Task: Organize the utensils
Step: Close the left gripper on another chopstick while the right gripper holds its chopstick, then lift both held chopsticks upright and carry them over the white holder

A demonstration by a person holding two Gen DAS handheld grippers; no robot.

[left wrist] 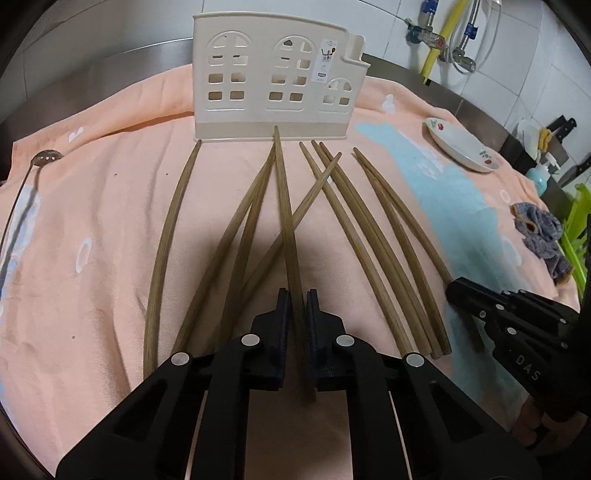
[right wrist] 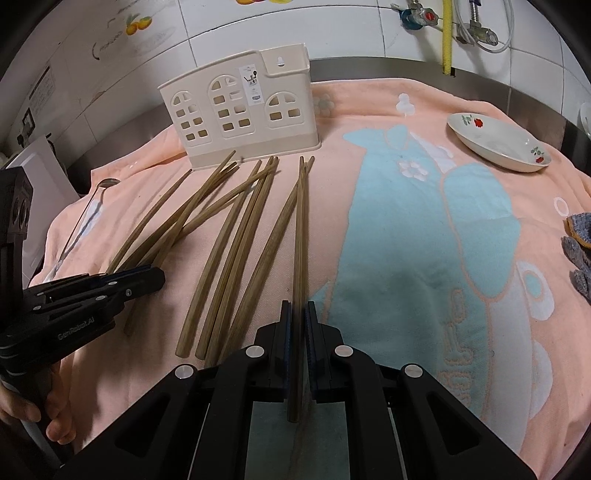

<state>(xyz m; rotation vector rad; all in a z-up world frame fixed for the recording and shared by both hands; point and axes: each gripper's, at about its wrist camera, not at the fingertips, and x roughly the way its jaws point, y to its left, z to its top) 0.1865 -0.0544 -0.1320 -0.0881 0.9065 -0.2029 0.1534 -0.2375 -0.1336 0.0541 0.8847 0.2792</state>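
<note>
A peach towel with a pale blue pattern covered the surface. A shallow white dish with small red flowers sat far right on it. A crumpled grey cloth lay at the towel's right edge. White tiles and a yellow hose stood behind.

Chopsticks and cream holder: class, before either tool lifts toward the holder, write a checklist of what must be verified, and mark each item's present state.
1. Left tool shut on one chopstick: ok.
2. Right tool shut on one chopstick: ok, a single stick runs between its pads.
3. Left chopstick free of its neighbours: not ok, it crosses another stick in the pile.
4. Holder upright on the towel: ok.
5. Holder's top opening clear: cannot tell, neither view looks into it.
6. Path to the holder clear of the dish: ok, the dish sits well off to the right.
</note>
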